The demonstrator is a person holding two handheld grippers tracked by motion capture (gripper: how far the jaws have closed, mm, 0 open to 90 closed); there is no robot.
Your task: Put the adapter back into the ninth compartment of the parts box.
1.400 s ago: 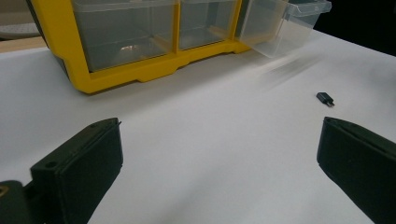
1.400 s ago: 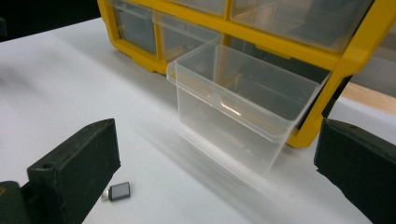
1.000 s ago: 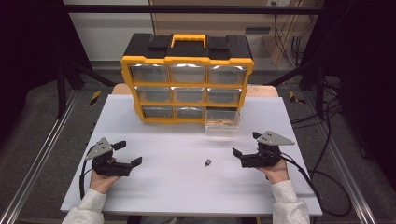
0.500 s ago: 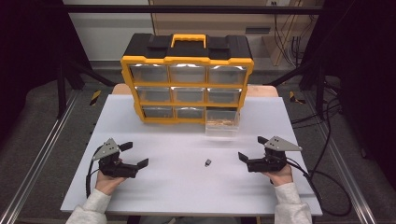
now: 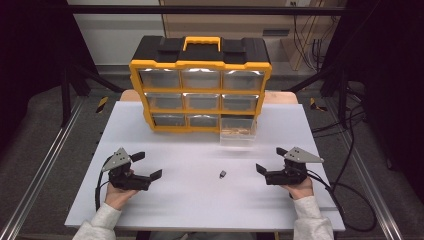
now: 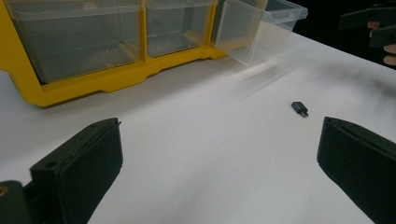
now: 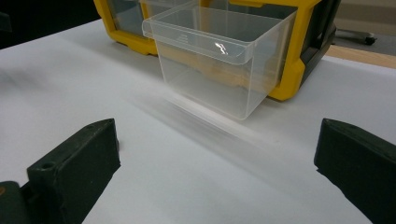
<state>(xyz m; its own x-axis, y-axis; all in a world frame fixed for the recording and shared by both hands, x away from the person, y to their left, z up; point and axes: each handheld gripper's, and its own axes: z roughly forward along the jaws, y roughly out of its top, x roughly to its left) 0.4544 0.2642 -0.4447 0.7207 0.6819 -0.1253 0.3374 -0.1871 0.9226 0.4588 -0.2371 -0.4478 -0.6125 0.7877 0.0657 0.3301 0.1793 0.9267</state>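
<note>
Lying flat on the white table (image 5: 200, 200), a small black adapter (image 5: 222, 174) was noted between the two grippers, apart from both and short of the pulled-out clear drawer (image 5: 238, 135) at the bottom right of the yellow organiser (image 5: 200, 90). The left gripper (image 5: 150, 167) was observed with jaws spread wide and empty, the adapter lying ahead near its right jaw. The right gripper (image 5: 267, 161) was likewise released, aimed toward the drawer. It is judged that the adapter should be approached low, the jaws centred across its narrow sides, and closure made gently so that it is not skidded along the smooth surface.
</note>
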